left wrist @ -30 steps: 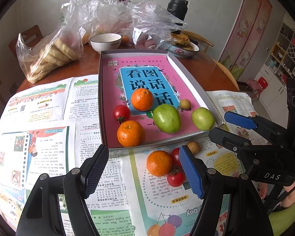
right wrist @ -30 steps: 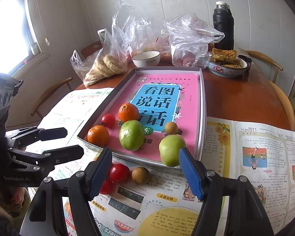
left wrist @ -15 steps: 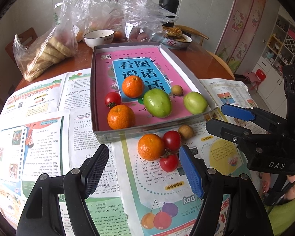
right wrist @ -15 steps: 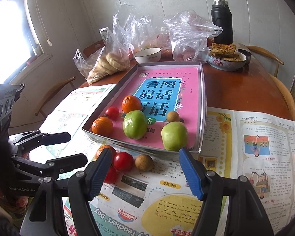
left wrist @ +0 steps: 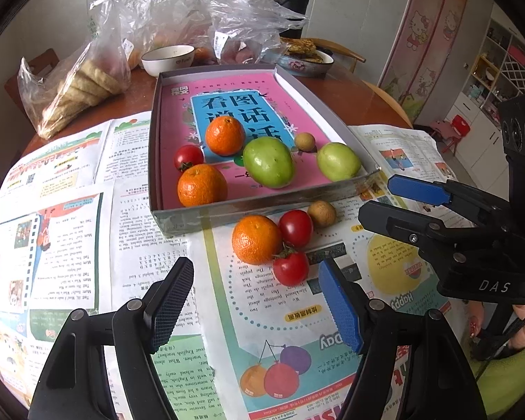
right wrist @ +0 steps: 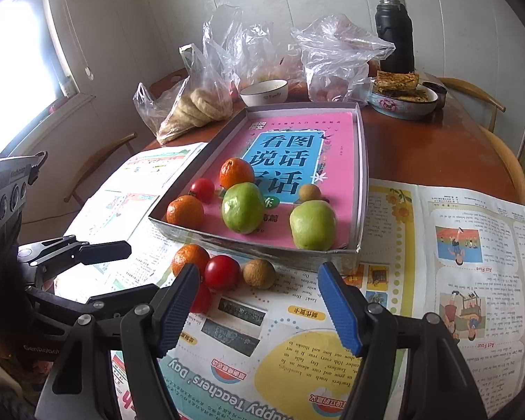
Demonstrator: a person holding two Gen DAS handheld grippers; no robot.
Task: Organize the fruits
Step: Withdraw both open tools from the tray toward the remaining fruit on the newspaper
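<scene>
Both grippers, left gripper [left wrist: 257, 306] and right gripper [right wrist: 259, 306], gape above loose orange [left wrist: 256, 239]

Home dining room, round wooden table [right wrist: 437, 147], bagged bread [left wrist: 77, 94], thermos [right wrist: 395, 35], chairs [right wrist: 472, 91]

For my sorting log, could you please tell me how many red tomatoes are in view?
3: one tomato in the tray, two on the newspaper, one beside the orange, one nearer. None seem hidden.

Daylight from blown-out window [right wrist: 21, 70]; soft shadows, sharp focus, fisheye bending, dark vignette corners.
</scene>
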